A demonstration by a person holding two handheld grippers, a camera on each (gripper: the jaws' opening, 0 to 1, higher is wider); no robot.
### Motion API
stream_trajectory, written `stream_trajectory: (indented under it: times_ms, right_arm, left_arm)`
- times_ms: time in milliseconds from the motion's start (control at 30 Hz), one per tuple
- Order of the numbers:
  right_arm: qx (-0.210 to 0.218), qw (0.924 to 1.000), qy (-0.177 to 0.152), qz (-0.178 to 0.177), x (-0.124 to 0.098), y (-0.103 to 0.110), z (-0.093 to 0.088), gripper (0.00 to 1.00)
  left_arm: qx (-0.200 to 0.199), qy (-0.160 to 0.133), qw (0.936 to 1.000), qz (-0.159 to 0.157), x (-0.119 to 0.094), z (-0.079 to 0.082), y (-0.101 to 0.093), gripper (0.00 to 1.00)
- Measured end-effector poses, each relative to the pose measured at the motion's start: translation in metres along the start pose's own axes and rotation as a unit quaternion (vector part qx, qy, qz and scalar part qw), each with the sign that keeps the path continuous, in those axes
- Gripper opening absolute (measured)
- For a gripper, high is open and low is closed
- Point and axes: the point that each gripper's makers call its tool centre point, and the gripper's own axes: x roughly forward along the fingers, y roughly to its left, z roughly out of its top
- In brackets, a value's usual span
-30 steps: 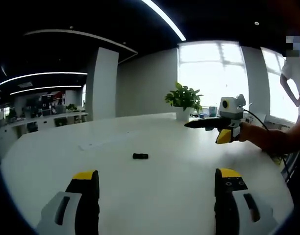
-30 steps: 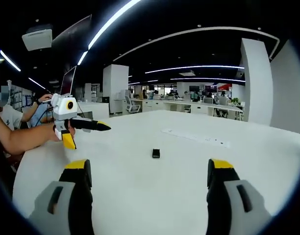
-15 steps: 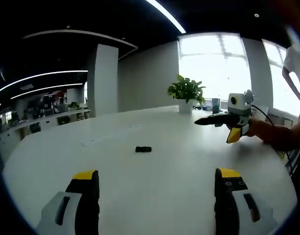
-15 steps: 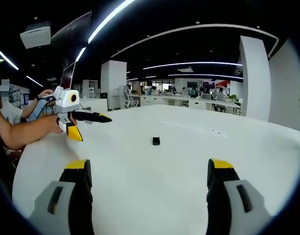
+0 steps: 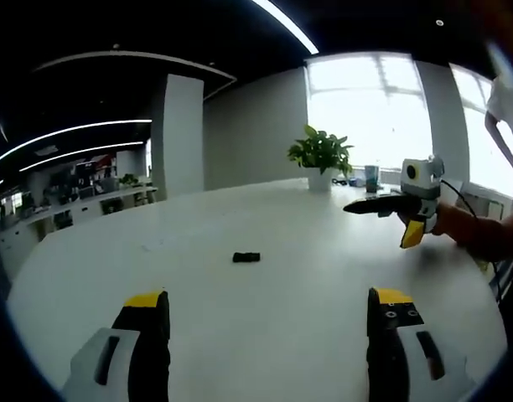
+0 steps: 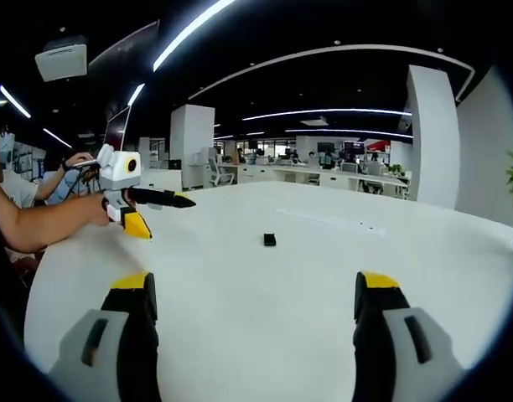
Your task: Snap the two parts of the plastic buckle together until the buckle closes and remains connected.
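You are at the approach step — neither gripper has reached the buckle (image 5: 246,257), a small dark piece lying alone near the middle of the white table (image 5: 282,335), well ahead of both tools. Your left gripper (image 5: 269,314) has its jaws spread wide and empty, and your right gripper (image 6: 255,293) is the same. Whether the buckle's two parts are already joined is too small to tell, so close in from both sides before you grasp. Around you is an open office — a potted plant (image 5: 321,157) by bright windows, desks beyond.
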Motion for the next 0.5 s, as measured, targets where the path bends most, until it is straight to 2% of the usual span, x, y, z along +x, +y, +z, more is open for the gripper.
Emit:
stream_trajectory:
  times_ms: [133,233,267,367,467,500]
  right_arm:
    - [-0.001,1.0,0.005,-0.003,-0.004,-0.002,0.0,0.99]
    - [0.002,1.0,0.007,-0.002,-0.008,0.0,-0.002,0.99]
    - [0.002,1.0,0.008,-0.003,-0.008,0.001,-0.002,0.99]
    - [0.001,0.9997,0.015,-0.019,-0.015,0.004,-0.006,0.98]
    - [0.002,0.9997,0.017,-0.019,-0.019,0.011,-0.011,0.98]
    - [0.003,0.9997,0.015,-0.018,-0.02,0.014,-0.012,0.98]
  left_arm:
    - [-0.01,0.0,0.9998,0.018,-0.01,0.002,0.005,0.99]
    - [-0.013,0.015,0.9993,0.032,-0.021,-0.009,0.001,0.99]
    - [-0.015,0.016,0.9991,0.035,-0.028,-0.012,-0.007,0.99]
    - [-0.017,0.012,0.9978,0.063,-0.044,-0.018,-0.006,0.99]
    - [-0.048,-0.018,0.9959,0.075,-0.061,-0.015,-0.009,0.99]
    - [-0.048,-0.027,0.9955,0.077,-0.064,-0.014,-0.008,0.99]
